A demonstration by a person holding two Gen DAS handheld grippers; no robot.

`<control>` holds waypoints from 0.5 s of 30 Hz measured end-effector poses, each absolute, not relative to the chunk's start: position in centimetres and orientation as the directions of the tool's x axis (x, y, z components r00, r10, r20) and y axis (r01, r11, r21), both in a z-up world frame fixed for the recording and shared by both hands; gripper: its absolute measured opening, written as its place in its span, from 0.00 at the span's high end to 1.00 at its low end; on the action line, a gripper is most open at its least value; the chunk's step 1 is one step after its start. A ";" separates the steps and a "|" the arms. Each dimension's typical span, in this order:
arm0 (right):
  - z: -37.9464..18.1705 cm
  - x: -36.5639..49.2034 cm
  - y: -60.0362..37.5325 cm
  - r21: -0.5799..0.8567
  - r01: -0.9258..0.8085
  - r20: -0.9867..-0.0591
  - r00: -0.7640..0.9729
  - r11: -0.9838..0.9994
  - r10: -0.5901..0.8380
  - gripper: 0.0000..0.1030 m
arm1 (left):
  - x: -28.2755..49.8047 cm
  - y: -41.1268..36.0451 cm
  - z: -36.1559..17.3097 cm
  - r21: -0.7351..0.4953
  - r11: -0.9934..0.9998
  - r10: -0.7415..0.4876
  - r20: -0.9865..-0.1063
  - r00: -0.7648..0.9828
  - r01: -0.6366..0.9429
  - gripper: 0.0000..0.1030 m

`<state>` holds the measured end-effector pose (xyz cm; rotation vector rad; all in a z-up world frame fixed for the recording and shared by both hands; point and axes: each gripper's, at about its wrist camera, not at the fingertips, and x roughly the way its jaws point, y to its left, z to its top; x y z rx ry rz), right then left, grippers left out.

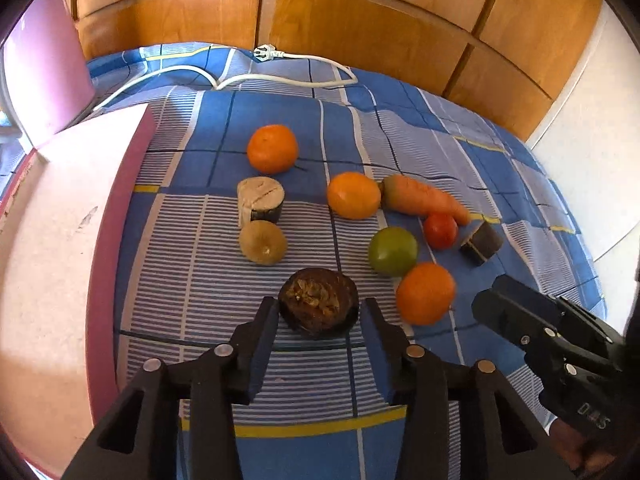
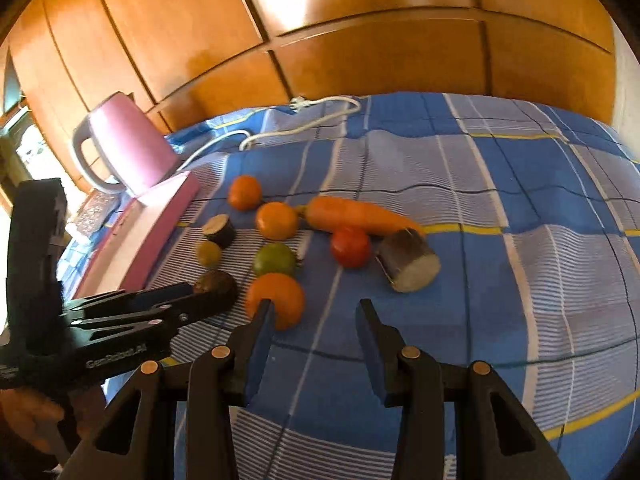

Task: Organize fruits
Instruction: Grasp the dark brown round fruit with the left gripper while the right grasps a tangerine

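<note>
A dark brown halved fruit (image 1: 316,300) lies on the blue checked cloth (image 1: 280,128) between the fingers of my left gripper (image 1: 320,306). The jaws stand open; the left pad is at the fruit's edge, and a gap shows beside the right pad. Beyond lie three oranges (image 1: 272,148) (image 1: 353,195) (image 1: 425,293), a carrot (image 1: 424,200), a red tomato (image 1: 440,231), a green tomato (image 1: 393,251), a brown kiwi-like fruit (image 1: 263,242) and two dark cut pieces (image 1: 260,200) (image 1: 482,242). My right gripper (image 2: 315,308) is open and holds nothing, with the nearest orange (image 2: 280,296) just behind its left finger.
A pink box (image 1: 60,240) borders the fruits on the left, and a pink kettle (image 2: 128,148) stands on it. A white power cable (image 1: 280,76) lies at the back of the cloth. Wooden cabinet doors (image 1: 360,12) close off the far side. The right gripper (image 1: 486,296) reaches in from the right.
</note>
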<state>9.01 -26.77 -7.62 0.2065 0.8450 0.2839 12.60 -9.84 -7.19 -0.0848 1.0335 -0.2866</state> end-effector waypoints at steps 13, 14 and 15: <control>-9.0 11.0 -22.7 0.187 -0.277 -0.740 0.591 0.942 0.321 0.59 | 12.3 -5.4 -5.8 -0.234 0.968 -0.248 -0.816 0.522 0.093 0.49; -9.1 11.0 -22.4 0.163 -0.269 -0.745 0.597 0.949 0.297 0.61 | 12.2 -5.4 -5.8 -0.234 0.967 -0.249 -0.816 0.521 0.097 0.49; -9.3 10.9 -22.3 0.157 -0.257 -0.743 0.605 0.954 0.286 0.61 | 12.1 -5.5 -5.8 -0.236 0.966 -0.257 -0.815 0.519 0.108 0.50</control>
